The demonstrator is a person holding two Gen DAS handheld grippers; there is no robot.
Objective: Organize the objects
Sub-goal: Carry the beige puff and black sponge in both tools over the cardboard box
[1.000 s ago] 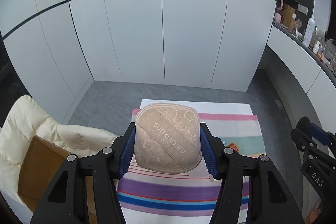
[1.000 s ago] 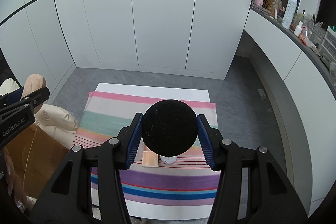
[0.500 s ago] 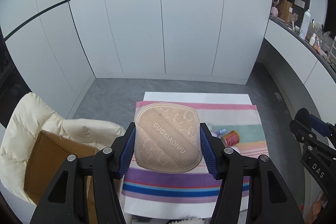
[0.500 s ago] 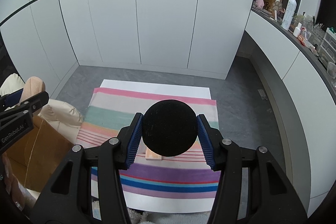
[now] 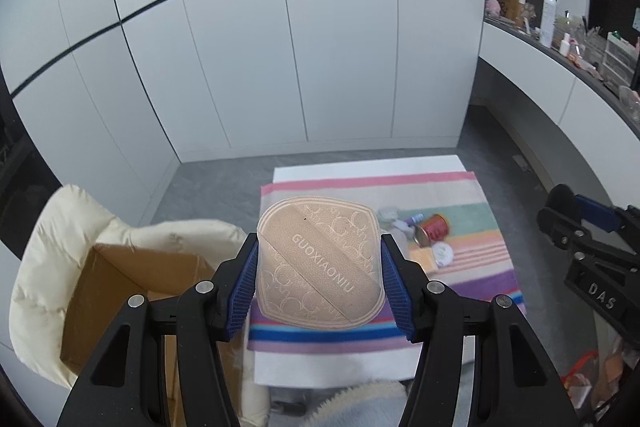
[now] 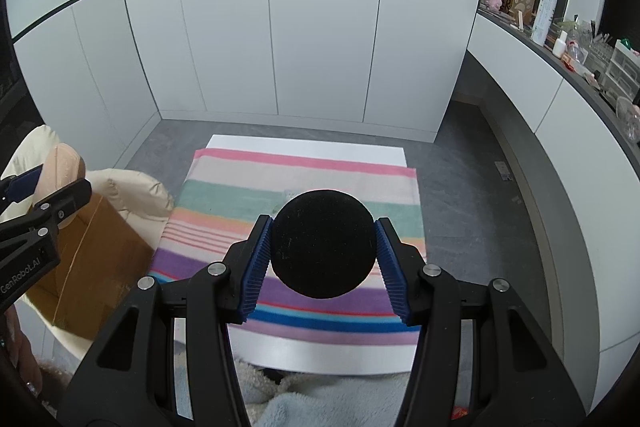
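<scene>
Left claw; pad lettering diagonal

Both views are evenly and softly lit, bright on the white cabinet doors, with no harsh glare. Fisheye distortion bows the straight cabinet seams into arcs and darkens the corners into black vignette. Faint shadow lies under the table edge, below the claw. The beige pad is sharp; its lettering reads clearly. The shelf clutter far right looks small and soft.
</scene>
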